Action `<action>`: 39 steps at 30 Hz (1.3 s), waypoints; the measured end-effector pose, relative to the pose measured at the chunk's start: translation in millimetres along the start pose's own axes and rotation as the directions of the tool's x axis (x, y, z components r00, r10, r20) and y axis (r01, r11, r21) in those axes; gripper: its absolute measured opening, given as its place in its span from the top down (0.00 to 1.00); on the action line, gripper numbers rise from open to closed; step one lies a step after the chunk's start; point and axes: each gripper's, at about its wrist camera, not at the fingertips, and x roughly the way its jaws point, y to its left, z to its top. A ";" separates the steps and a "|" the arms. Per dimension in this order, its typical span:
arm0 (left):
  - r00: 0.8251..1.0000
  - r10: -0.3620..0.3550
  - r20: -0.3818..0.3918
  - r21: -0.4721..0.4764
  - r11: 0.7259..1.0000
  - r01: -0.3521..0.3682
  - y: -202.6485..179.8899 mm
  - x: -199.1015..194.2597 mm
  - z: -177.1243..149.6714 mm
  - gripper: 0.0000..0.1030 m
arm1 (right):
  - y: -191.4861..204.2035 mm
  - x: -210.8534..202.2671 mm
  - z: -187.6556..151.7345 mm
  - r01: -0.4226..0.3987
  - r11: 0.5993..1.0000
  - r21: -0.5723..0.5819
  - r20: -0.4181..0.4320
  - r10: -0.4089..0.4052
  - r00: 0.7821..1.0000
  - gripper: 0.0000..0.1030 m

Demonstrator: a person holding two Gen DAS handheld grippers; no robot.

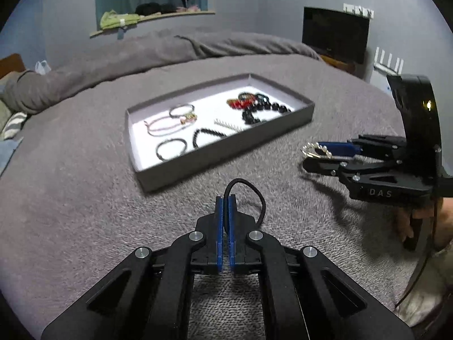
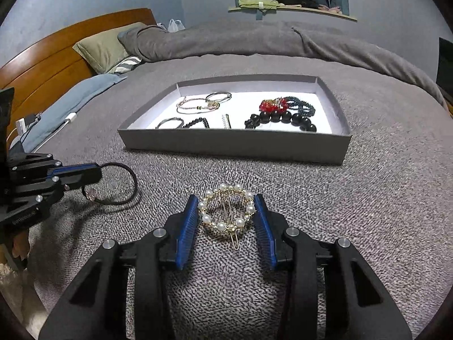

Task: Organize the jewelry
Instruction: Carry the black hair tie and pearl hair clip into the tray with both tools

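Observation:
My left gripper point(image 1: 226, 198) is shut on a black hair tie point(image 1: 256, 195), whose loop sticks out past the blue pads just above the grey blanket. In the right wrist view that gripper point(image 2: 97, 172) is at the left with the hair tie point(image 2: 133, 181) hanging from it. My right gripper point(image 2: 226, 198) is shut on a round pearl hair clip point(image 2: 202, 206), one pad pressing on each side. From the left wrist view, the right gripper point(image 1: 308, 155) holds the pearl clip point(image 1: 315, 150) at its tips. Ahead lies a grey tray point(image 2: 235, 144) holding bracelets, black beads point(image 2: 283, 117) and hair ties.
The tray point(image 1: 226, 153) rests in the middle of the grey blanket on a bed. A rolled duvet point(image 2: 254, 39) runs along the far side. Pillows point(image 2: 104, 48), a wooden headboard and a white charger cable point(image 2: 68, 119) are at the left. A dark screen point(image 1: 335, 32) stands at the back right.

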 end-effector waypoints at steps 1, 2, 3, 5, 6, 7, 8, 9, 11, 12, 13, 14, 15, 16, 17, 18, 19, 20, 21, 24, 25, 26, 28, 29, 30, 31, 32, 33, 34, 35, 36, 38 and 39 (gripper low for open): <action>1.000 -0.007 0.009 -0.008 1.000 0.007 2.3 -3.5 0.8 0.96 | 0.3 -3.0 1.7 -0.001 1.000 -0.003 0.004 0.001 1.000 0.61; 1.000 -0.007 0.014 -0.012 1.000 0.007 4.0 -4.4 1.9 0.96 | 0.3 -7.4 3.6 0.001 1.000 -0.004 0.013 -0.001 1.000 0.61; 1.000 -0.004 0.019 -0.015 1.000 0.005 6.1 -6.1 3.0 0.96 | -0.3 -11.5 5.2 0.002 1.000 -0.001 0.023 -0.002 1.000 0.61; 0.999 -0.001 0.036 -0.027 1.000 0.002 10.6 -11.5 5.7 0.96 | -2.3 -19.9 9.2 0.006 1.000 0.004 0.055 -0.006 0.998 0.61; 0.999 -0.005 0.042 -0.036 0.999 0.006 13.4 -13.9 7.1 0.96 | -3.5 -21.6 10.3 0.010 1.000 0.003 0.064 -0.010 0.998 0.61; 0.999 -0.009 0.048 -0.046 0.999 0.011 15.8 -15.9 8.6 0.96 | -5.3 -22.4 12.5 0.019 1.000 0.000 0.070 -0.019 0.997 0.61; 0.998 -0.013 0.058 -0.059 0.998 0.017 19.0 -19.3 11.6 0.96 | -6.5 -22.0 14.3 0.022 1.000 0.001 0.071 -0.022 0.997 0.61; 0.998 -0.013 0.068 -0.062 0.998 0.017 20.9 -21.9 14.9 0.96 | -8.8 -21.3 16.8 0.024 1.000 0.005 0.071 -0.024 0.997 0.61; 0.996 0.005 0.088 -0.060 0.998 0.000 23.9 -25.8 25.6 0.96 | -15.3 -18.1 25.4 0.024 1.000 0.016 0.073 -0.025 0.997 0.61; 0.996 0.004 0.094 -0.063 0.998 0.001 25.7 -25.8 30.6 0.96 | -18.4 -16.5 31.3 0.022 1.000 0.019 0.077 -0.024 0.997 0.61; 0.995 -0.001 0.098 -0.066 0.998 0.007 27.6 -25.3 35.1 0.96 | -21.1 -14.6 38.0 0.022 1.000 0.015 0.082 -0.023 0.996 0.61; 0.995 -0.014 0.100 -0.074 0.997 0.021 30.8 -22.5 44.0 0.96 | -23.8 -13.2 44.9 0.027 1.000 0.011 0.089 -0.028 0.996 0.61; 0.995 -0.018 0.098 -0.075 0.997 0.025 32.5 -20.1 49.1 0.96 | -26.3 -11.9 50.9 0.030 1.000 0.009 0.093 -0.030 0.995 0.61; 0.996 -0.018 0.093 -0.071 0.997 0.024 34.5 -14.7 58.1 0.96 | -29.4 -10.2 58.0 0.028 1.000 0.009 0.096 -0.029 0.995 0.61; 0.996 -0.015 0.091 -0.065 0.998 0.021 34.8 -11.1 63.7 0.96 | -35.2 -7.7 68.2 0.027 1.000 0.014 0.100 -0.028 0.995 0.61; 0.996 -0.012 0.088 -0.060 0.998 0.018 36.3 -6.8 70.5 0.96 | -40.7 -5.3 77.6 0.026 0.999 0.021 0.104 -0.028 0.994 0.61; 0.996 -0.016 0.083 -0.063 0.998 0.021 39.9 0.8 81.1 0.96 | -48.3 -1.4 90.0 0.026 0.999 0.030 0.107 -0.029 0.994 0.61; 0.997 -0.025 0.076 -0.067 0.997 0.030 42.7 6.9 89.2 0.96 | -52.3 1.5 97.1 0.027 0.999 0.034 0.109 -0.030 0.994 0.61; 0.997 -0.030 0.069 -0.068 0.997 0.034 44.6 13.2 96.7 0.96 | -57.1 6.1 106.1 0.032 0.999 0.034 0.107 -0.036 0.994 0.61; 0.998 -0.036 0.049 -0.054 0.998 0.039 47.6 35.1 120.1 0.96 | -65.7 25.0 131.0 0.044 0.999 0.021 0.093 -0.046 0.995 0.61; 0.998 -0.039 0.040 -0.052 0.998 0.041 48.2 42.9 127.2 0.96 | -67.7 33.1 138.9 0.042 0.999 0.021 0.086 -0.044 0.995 0.61; 0.999 -0.043 0.027 -0.049 0.998 0.044 48.7 53.4 135.3 0.96 | -70.1 38.7 143.6 0.036 0.999 0.027 0.078 -0.038 0.996 0.61; 0.999 -0.045 -0.002 -0.051 0.998 0.044 49.7 75.0 148.2 0.96 | -78.3 55.1 156.9 0.014 0.998 0.063 0.058 -0.018 0.998 0.61; 0.999 -0.049 -0.012 -0.054 0.997 0.048 50.0 84.0 151.3 0.96 | -79.2 61.4 160.9 0.010 0.997 0.073 0.047 -0.013 0.999 0.61; 0.998 -0.055 -0.026 -0.057 0.997 0.053 50.2 94.4 155.0 0.96 | -81.0 68.7 166.2 0.004 0.997 0.080 0.038 -0.007 0.999 0.61; 0.998 -0.060 -0.036 -0.060 0.997 0.057 51.2 102.2 157.1 0.96 | -81.3 76.2 170.7 -0.003 0.997 0.082 0.024 0.001 1.000 0.61; 0.996 -0.069 -0.054 -0.064 0.996 0.065 50.6 113.6 159.4 0.96 | -79.9 87.4 175.7 -0.007 0.997 0.075 -0.004 0.007 1.000 0.61; 0.995 -0.068 -0.076 -0.063 0.996 0.063 49.4 125.4 160.6 0.96 | -77.8 96.9 179.0 -0.004 0.998 0.063 -0.026 0.006 1.000 0.61; 0.993 -0.070 -0.096 -0.064 0.996 0.064 49.1 136.2 161.1 0.96 | -73.9 106.3 180.7 -0.001 0.999 0.047 -0.053 0.004 0.999 0.61; 0.991 -0.072 -0.113 -0.068 0.996 0.065 49.9 144.3 161.5 0.96 | -68.8 119.0 181.2 0.007 1.000 0.028 -0.095 -0.004 0.995 0.61; 0.988 -0.070 -0.134 -0.074 0.995 0.060 51.2 154.4 161.4 0.96 | -65.7 129.3 181.4 0.010 1.000 0.017 -0.129 -0.008 0.992 0.61; 0.983 -0.069 -0.169 -0.084 0.995 0.055 55.2 169.9 160.6 0.96 | -63.3 141.8 180.3 0.027 1.000 0.010 -0.174 -0.024 0.984 0.61; 0.981 -0.071 -0.179 -0.089 0.994 0.056 56.2 173.9 160.6 0.96 | -63.3 145.6 179.3 0.034 0.999 0.011 -0.185 -0.031 0.982 0.61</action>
